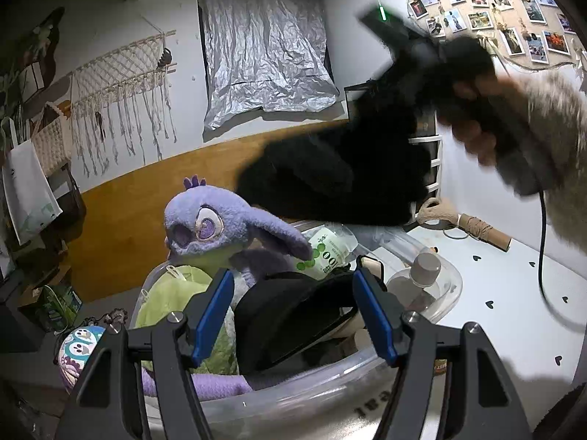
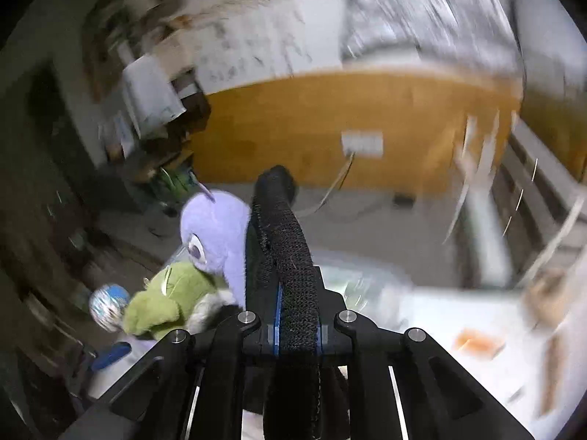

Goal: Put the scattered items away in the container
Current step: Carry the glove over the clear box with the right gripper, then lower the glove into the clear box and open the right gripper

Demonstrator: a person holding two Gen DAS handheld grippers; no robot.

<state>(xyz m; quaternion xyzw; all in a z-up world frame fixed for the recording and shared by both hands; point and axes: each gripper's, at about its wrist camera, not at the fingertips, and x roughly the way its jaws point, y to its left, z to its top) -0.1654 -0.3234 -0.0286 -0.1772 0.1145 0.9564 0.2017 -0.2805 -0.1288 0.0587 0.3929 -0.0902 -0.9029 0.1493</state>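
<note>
Currently my right gripper (image 2: 295,333) is clamped nearly closed on a black fabric strap (image 2: 290,256); the strap runs up between the blue pads and curls over past the tips. From the left wrist view, a dark fuzzy mass of that item (image 1: 330,172) hangs above the clear plastic container (image 1: 449,286), with my right hand (image 1: 473,124) blurred behind it.

My left gripper (image 1: 293,315) stands partly open with nothing between its blue pads (image 1: 211,311), poised just over the container's near rim.

Container contents: purple plush toy (image 1: 216,223) upright at the left side, green plush (image 1: 172,293) beside it, a green-labelled bottle (image 1: 326,253), a black padded item (image 1: 293,311), and a grey-capped bottle (image 1: 425,267) at the right. The container sits on a white table with small hearts (image 1: 513,293). The right wrist view is heavily motion-blurred.
</note>
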